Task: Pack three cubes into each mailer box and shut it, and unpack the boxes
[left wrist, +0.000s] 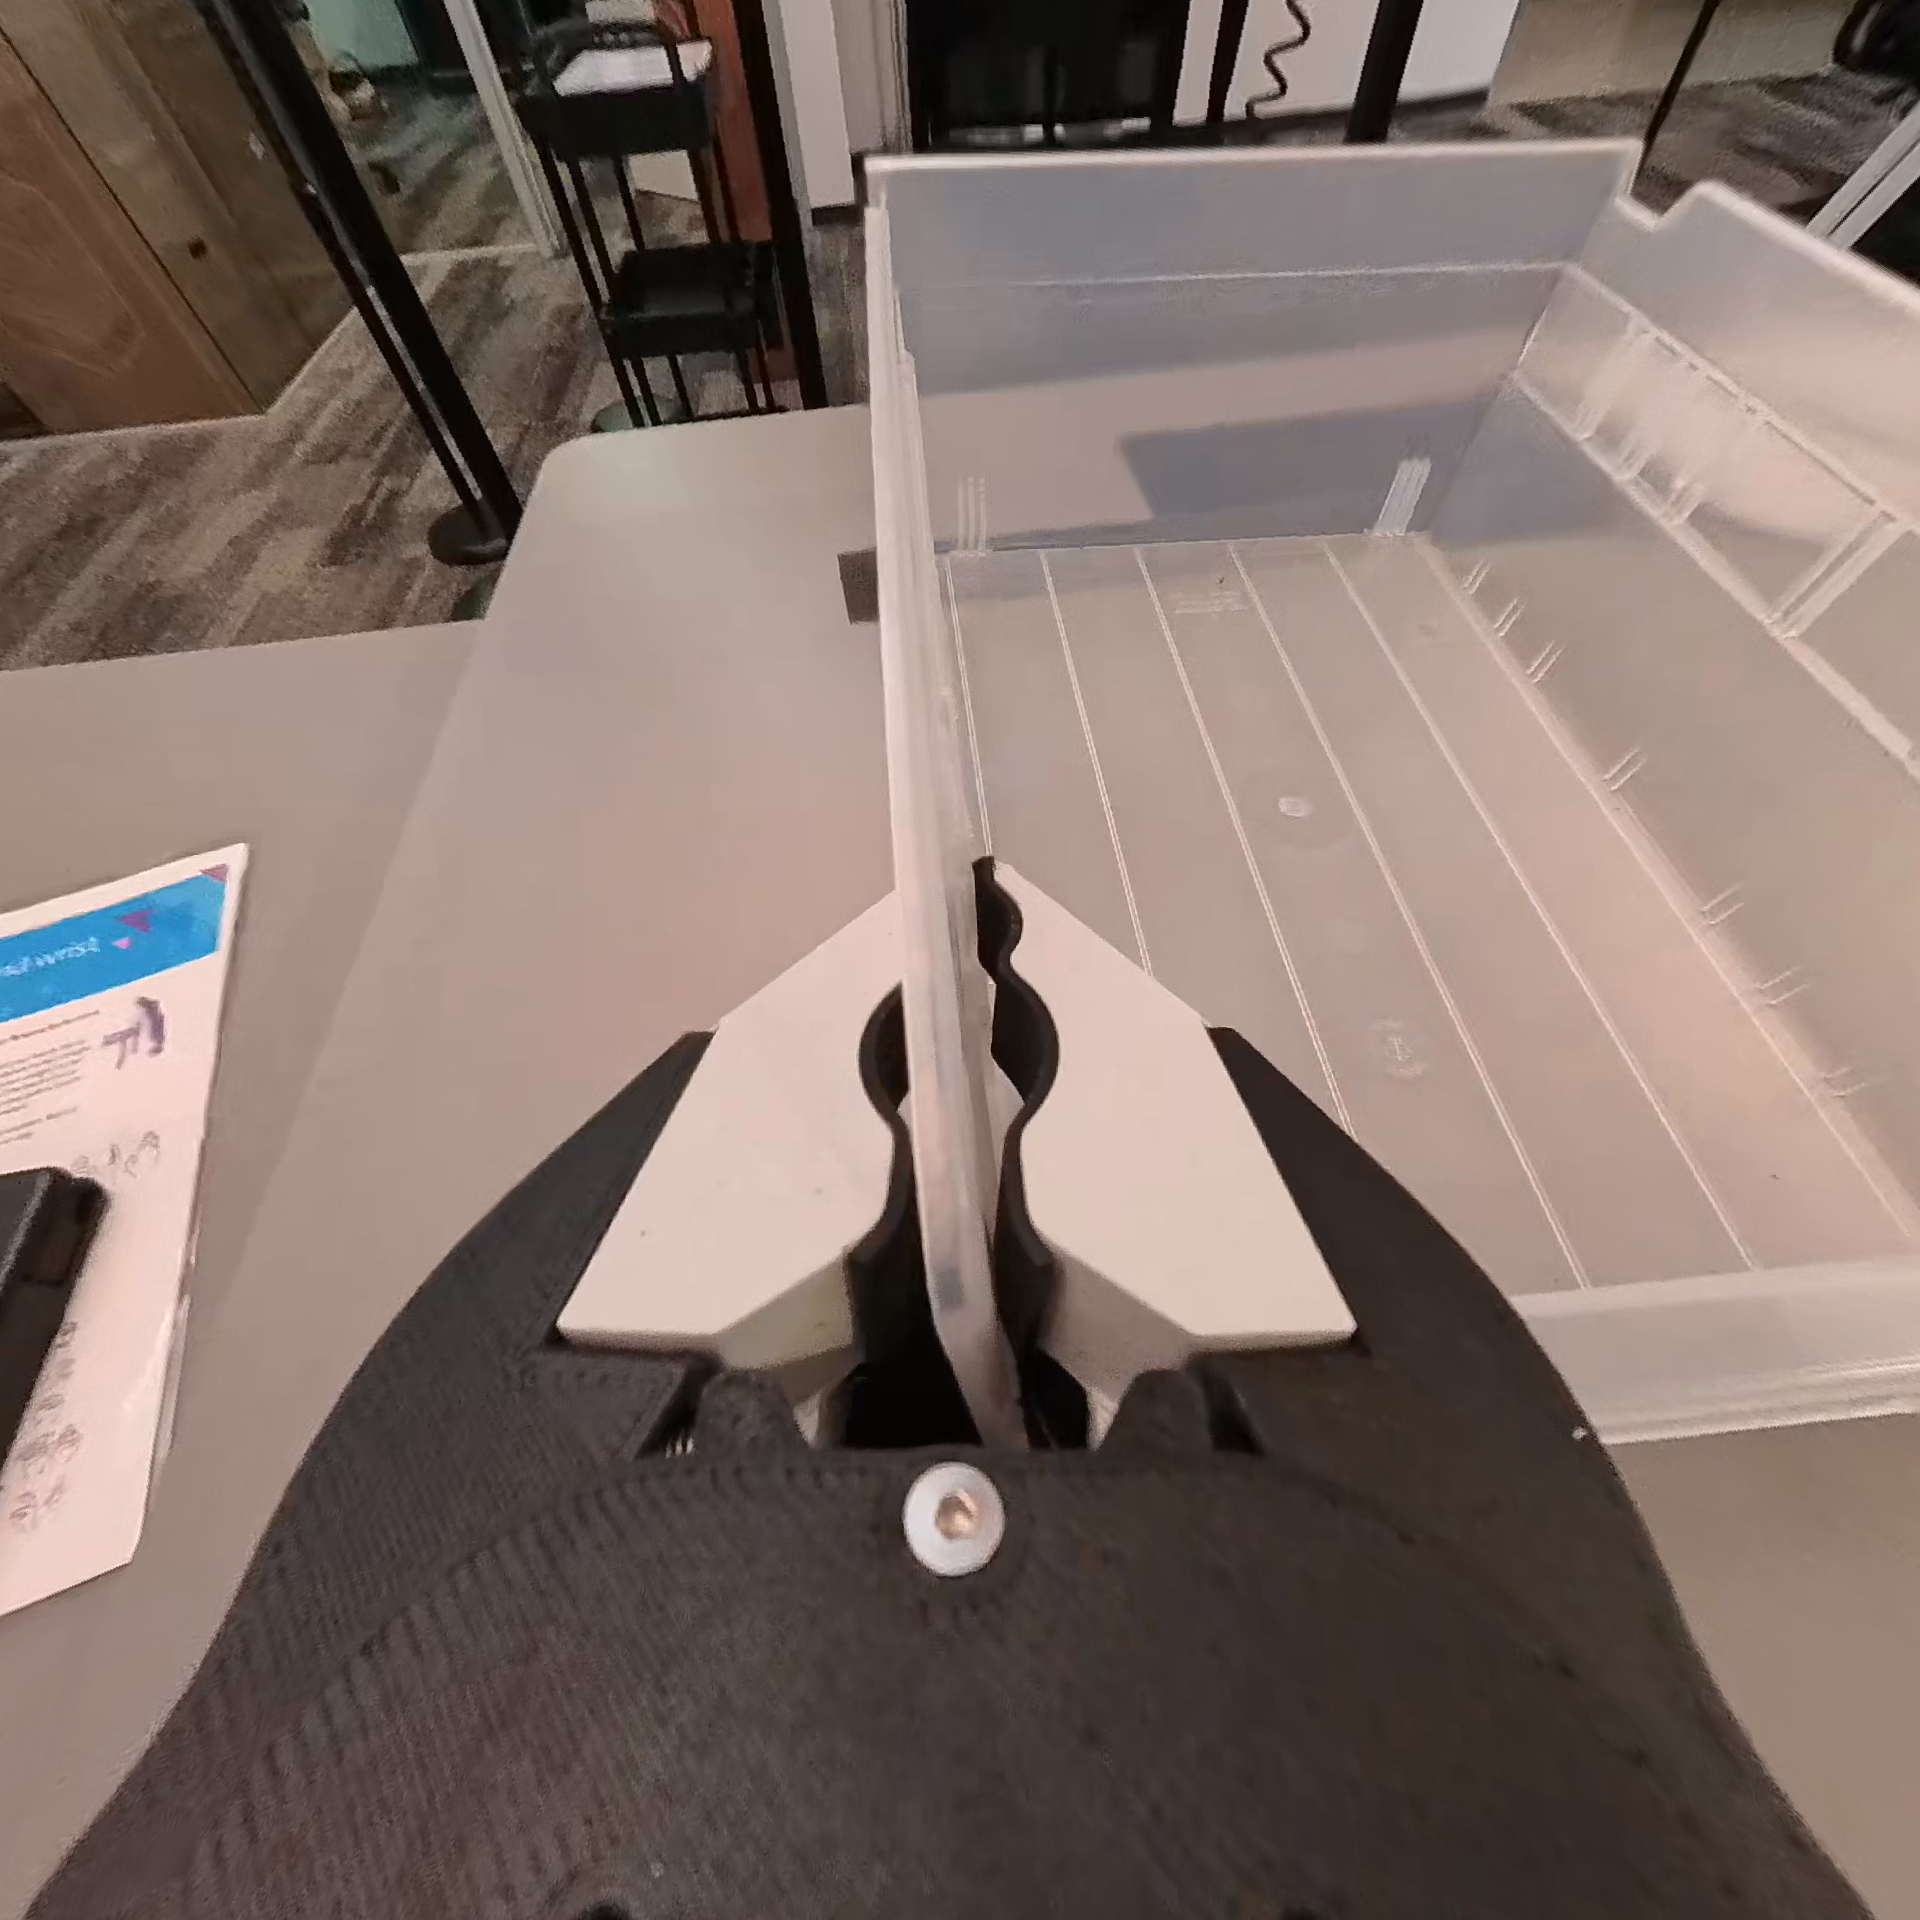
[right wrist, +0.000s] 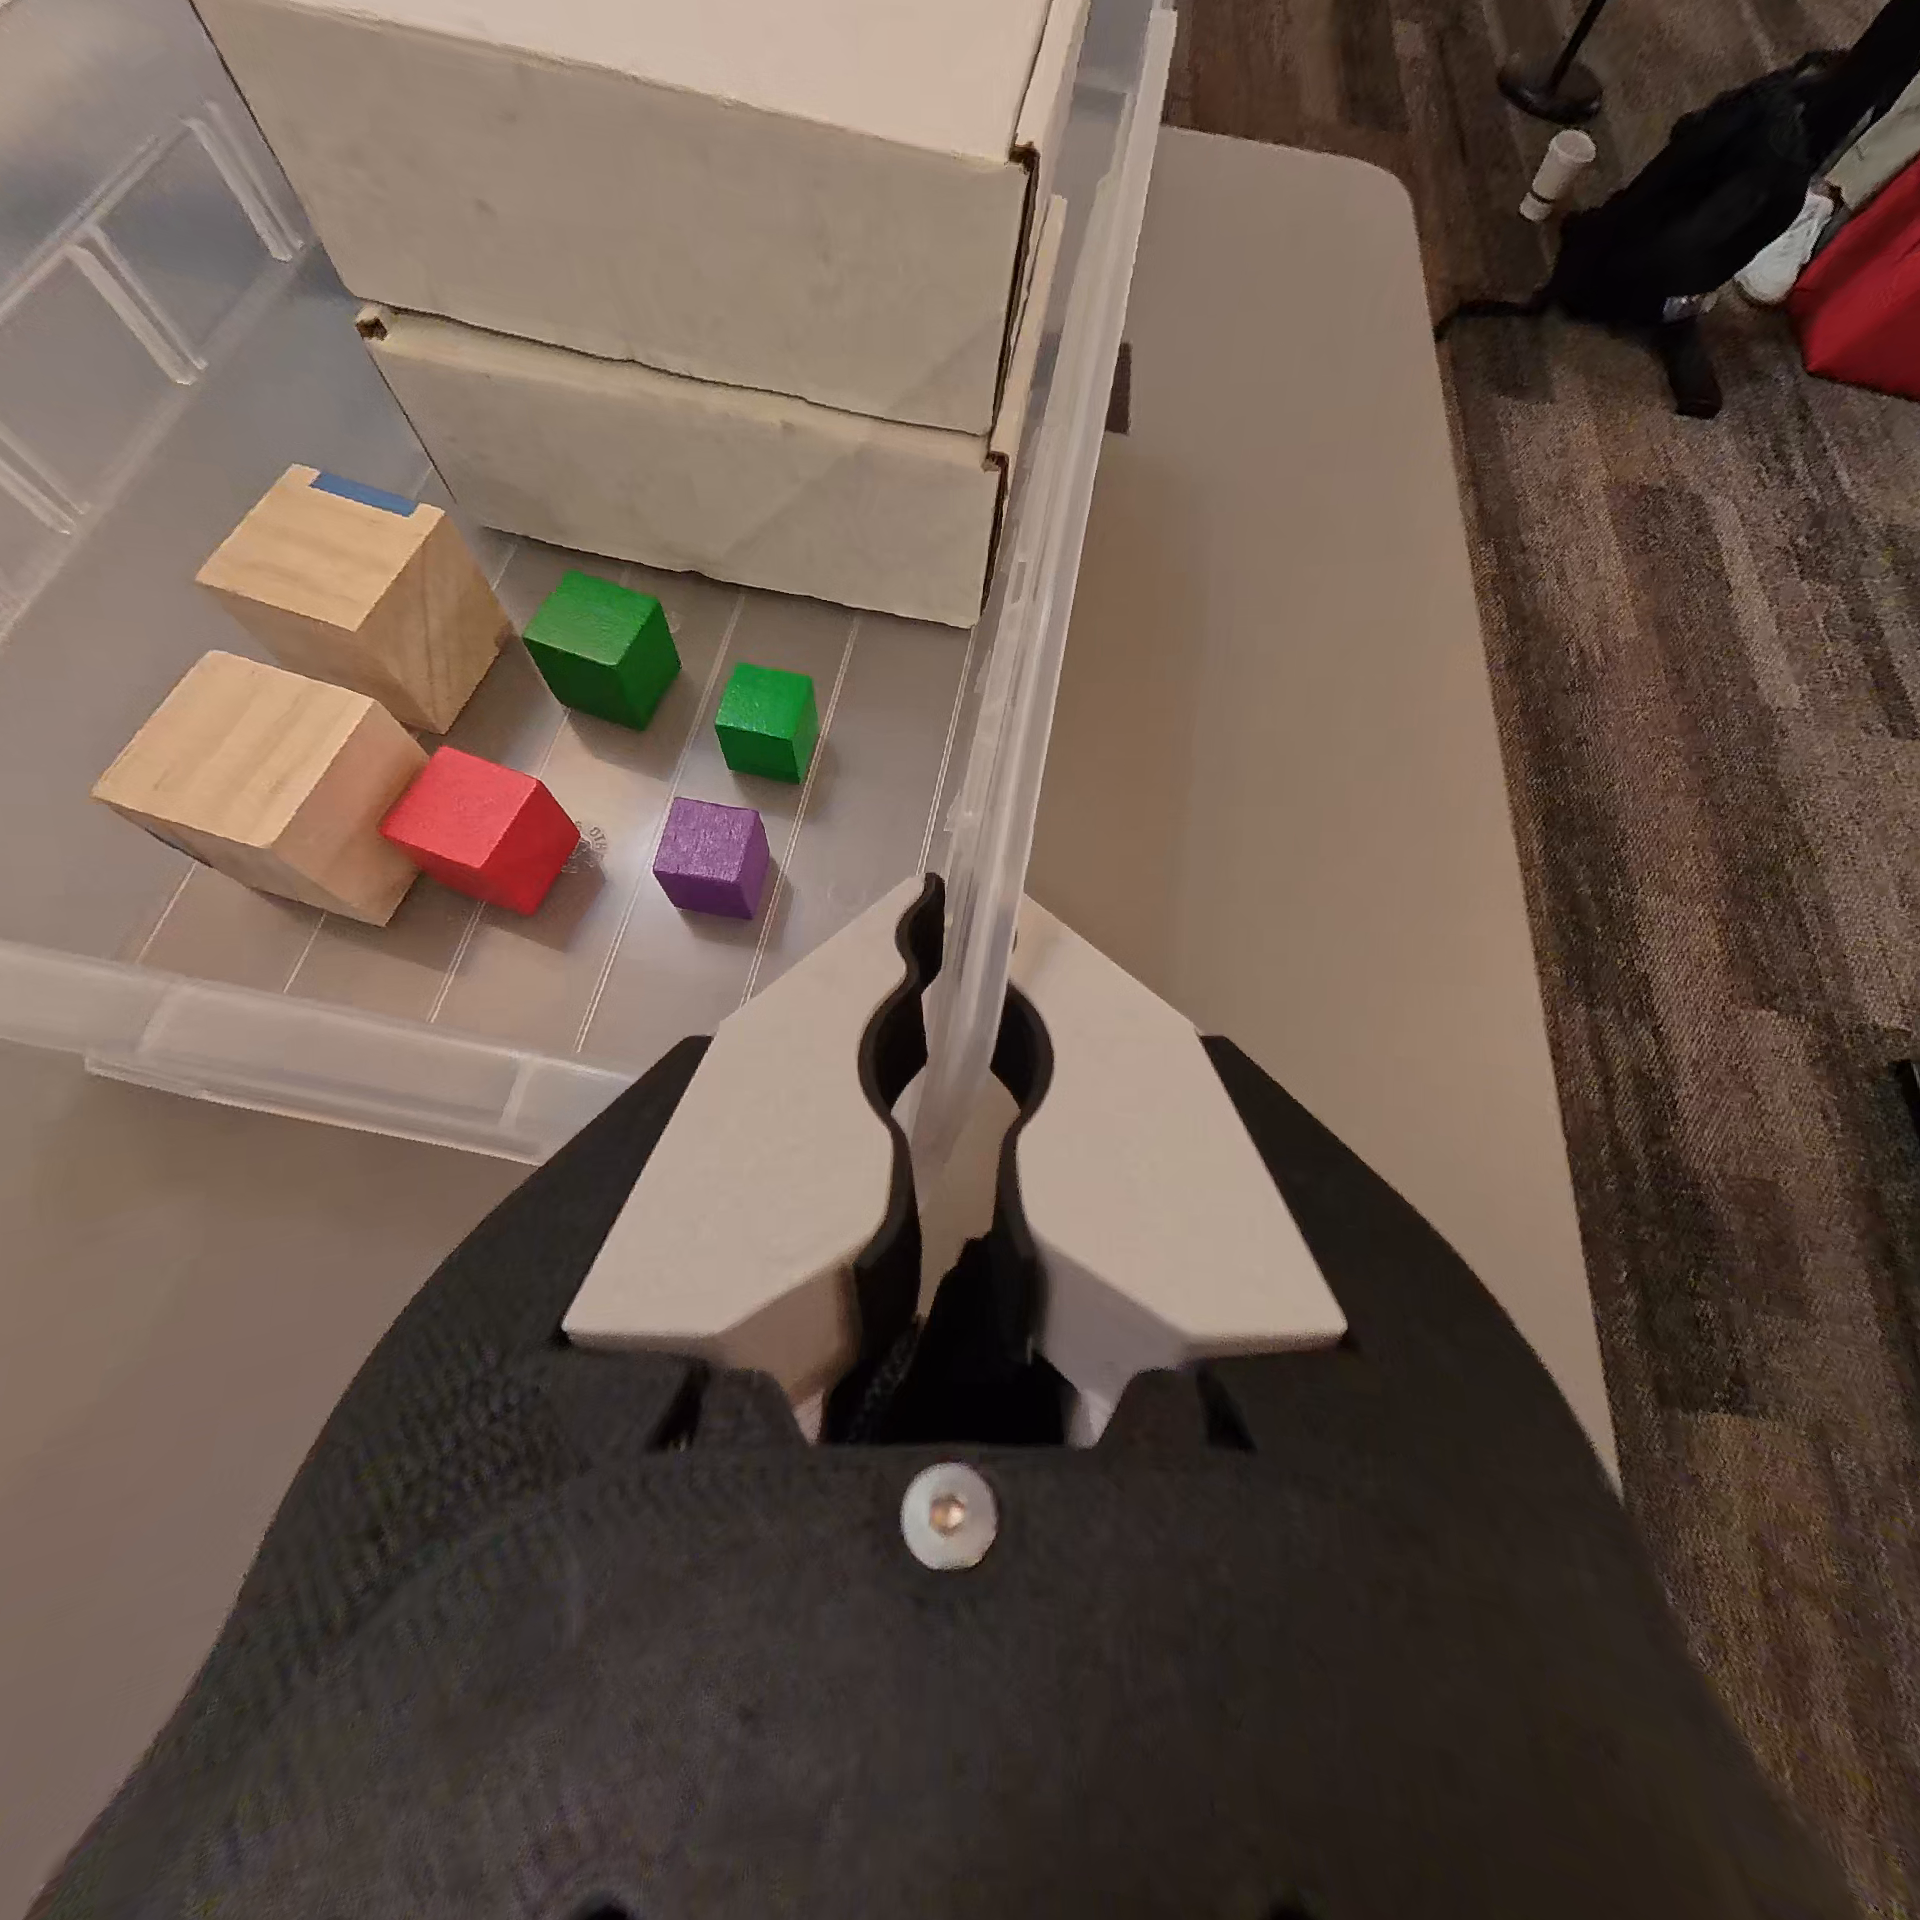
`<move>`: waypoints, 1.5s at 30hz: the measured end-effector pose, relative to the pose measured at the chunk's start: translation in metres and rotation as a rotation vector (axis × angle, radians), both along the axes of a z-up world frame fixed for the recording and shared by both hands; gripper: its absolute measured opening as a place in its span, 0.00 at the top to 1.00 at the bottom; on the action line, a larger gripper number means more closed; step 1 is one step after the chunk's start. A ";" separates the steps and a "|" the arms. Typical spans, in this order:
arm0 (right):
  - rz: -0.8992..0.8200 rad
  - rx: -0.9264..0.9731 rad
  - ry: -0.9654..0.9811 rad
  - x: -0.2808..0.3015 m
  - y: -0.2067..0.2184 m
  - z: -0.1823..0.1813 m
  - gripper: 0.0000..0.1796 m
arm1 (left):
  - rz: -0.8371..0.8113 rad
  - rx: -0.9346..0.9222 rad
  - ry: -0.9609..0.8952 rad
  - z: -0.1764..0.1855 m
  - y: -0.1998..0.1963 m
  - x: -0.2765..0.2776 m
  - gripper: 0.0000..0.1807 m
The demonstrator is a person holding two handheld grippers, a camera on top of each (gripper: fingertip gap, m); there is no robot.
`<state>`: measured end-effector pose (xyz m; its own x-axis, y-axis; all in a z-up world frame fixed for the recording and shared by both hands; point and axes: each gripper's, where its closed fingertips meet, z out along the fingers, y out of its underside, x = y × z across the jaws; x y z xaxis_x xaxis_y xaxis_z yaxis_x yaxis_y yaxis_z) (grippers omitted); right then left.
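Observation:
My left gripper is shut on the left wall of a clear plastic bin; the part of its floor that shows is bare. My right gripper is shut on the right wall of a clear bin. In it, two shut white mailer boxes are stacked, upper on lower. In front lie two big wooden cubes, a red cube, two green cubes and a purple cube. I cannot tell whether both views show one bin.
The bins stand on a grey table. A printed sheet and a black item lie at its left. A black post base stands on the carpet beyond. The table's right edge is close; bags lie on the floor.

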<state>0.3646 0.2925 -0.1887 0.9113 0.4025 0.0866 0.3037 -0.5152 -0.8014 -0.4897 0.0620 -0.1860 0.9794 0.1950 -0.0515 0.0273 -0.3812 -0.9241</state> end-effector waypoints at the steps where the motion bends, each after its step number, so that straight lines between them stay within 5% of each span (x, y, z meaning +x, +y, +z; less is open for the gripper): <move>1: 0.003 -0.006 -0.002 -0.003 -0.006 0.000 0.99 | 0.004 0.024 0.015 0.004 0.000 0.000 0.98; 19: 0.084 0.000 -0.031 -0.076 -0.106 0.000 0.99 | -0.031 0.140 0.122 0.041 -0.006 0.013 0.98; 45: 0.427 0.090 0.020 -0.351 -0.202 -0.001 0.87 | 0.019 0.388 0.058 0.117 -0.051 -0.018 0.98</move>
